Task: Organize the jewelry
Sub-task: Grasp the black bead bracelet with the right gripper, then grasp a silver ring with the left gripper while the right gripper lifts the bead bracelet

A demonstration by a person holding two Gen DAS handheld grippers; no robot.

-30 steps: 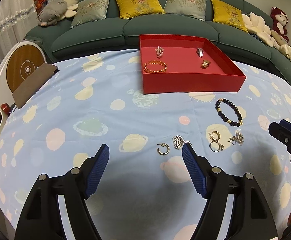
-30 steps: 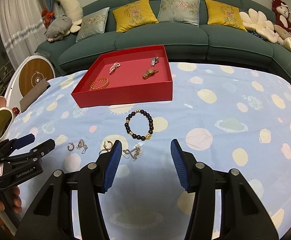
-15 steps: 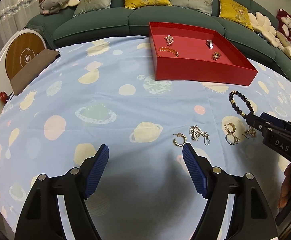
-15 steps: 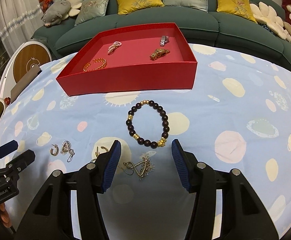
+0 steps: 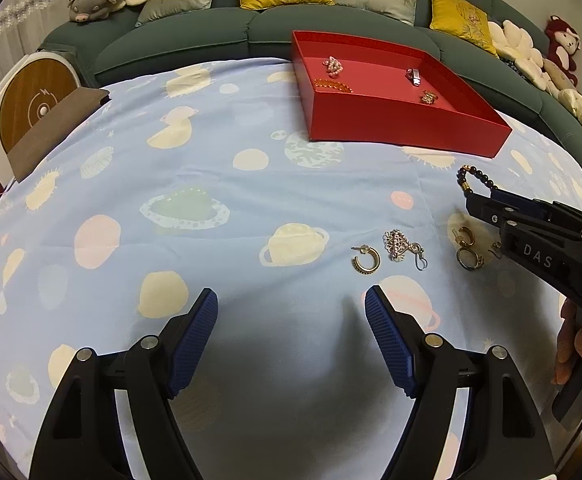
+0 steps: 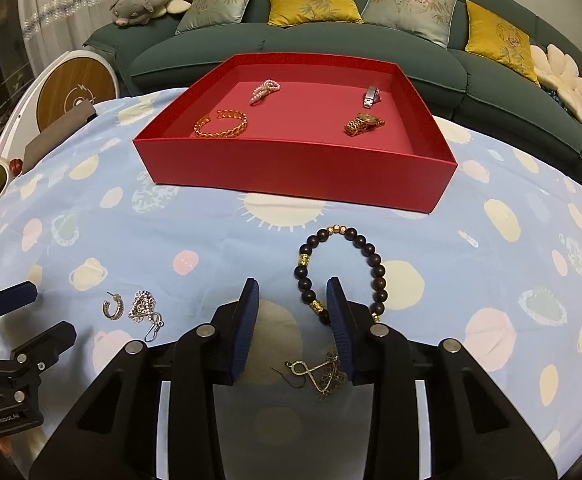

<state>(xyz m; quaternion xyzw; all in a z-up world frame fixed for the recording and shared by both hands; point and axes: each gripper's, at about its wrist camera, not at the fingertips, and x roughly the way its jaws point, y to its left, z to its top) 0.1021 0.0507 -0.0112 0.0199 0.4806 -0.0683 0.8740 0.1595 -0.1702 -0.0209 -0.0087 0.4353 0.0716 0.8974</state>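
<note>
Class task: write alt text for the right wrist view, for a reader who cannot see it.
The open right gripper straddles one side of a dark beaded bracelet on a planet-print cloth. Beyond sits a red tray holding jewelry.

Left gripper point(image 5: 291, 332): black plastic arms, blue ribbed pads point(image 5: 387, 338), silver round screws showing. Right gripper point(image 6: 293, 320): same black frame and blue pads, white "DAS" lettering showing on its side. Bare skin of the hand point(image 5: 579, 348) showing, no sleeve.
</note>
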